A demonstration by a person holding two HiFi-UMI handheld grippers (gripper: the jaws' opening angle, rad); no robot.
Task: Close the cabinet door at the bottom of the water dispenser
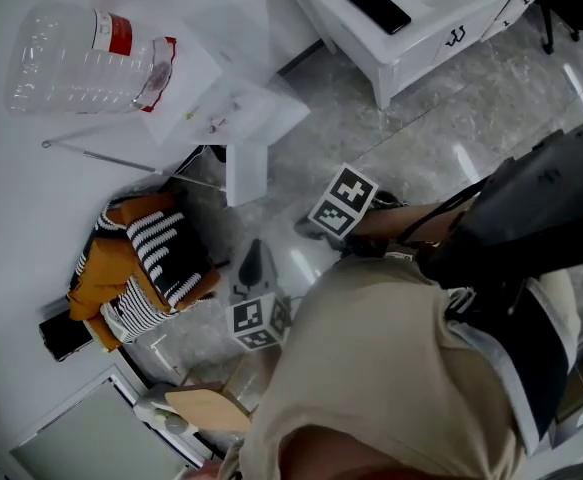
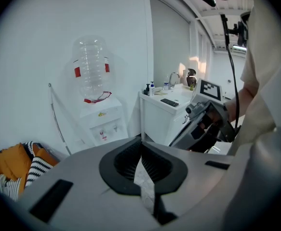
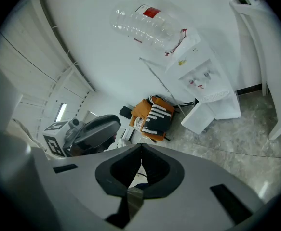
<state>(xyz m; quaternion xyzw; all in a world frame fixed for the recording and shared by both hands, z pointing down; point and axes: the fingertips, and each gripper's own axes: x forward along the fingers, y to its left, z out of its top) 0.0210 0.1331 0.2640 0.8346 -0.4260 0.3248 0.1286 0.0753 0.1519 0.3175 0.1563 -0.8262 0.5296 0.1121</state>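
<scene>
The cabinet door (image 1: 246, 173) was at the bottom of the white water dispenser (image 1: 221, 108), and it stood wide open. It stuck out from the front of the dispenser over the grey floor (image 1: 411, 138). It was a plain, flat white panel, and its long side stood up and down. The door looked smooth and light, so a soft push on its flat face would likely swing it.

The left claw (image 2: 141, 141) was shut tight and held nothing. The right claw (image 3: 141, 147) was shut too, and it was empty as well. Neither claw touched the door.

In the head view the door lay just ahead of both claws. From the right claw, the door lay ahead, up and to the right. The left claw faced the dispenser, which stood ahead and a bit to the left, but its own body hid the door. The left claw looked a little nearer to the door, but it was a close call.

A big, clear bottle (image 1: 81, 58) sat on top of the dispenser. A pile of orange and striped cloth (image 1: 141, 263) lay just beside it.
</scene>
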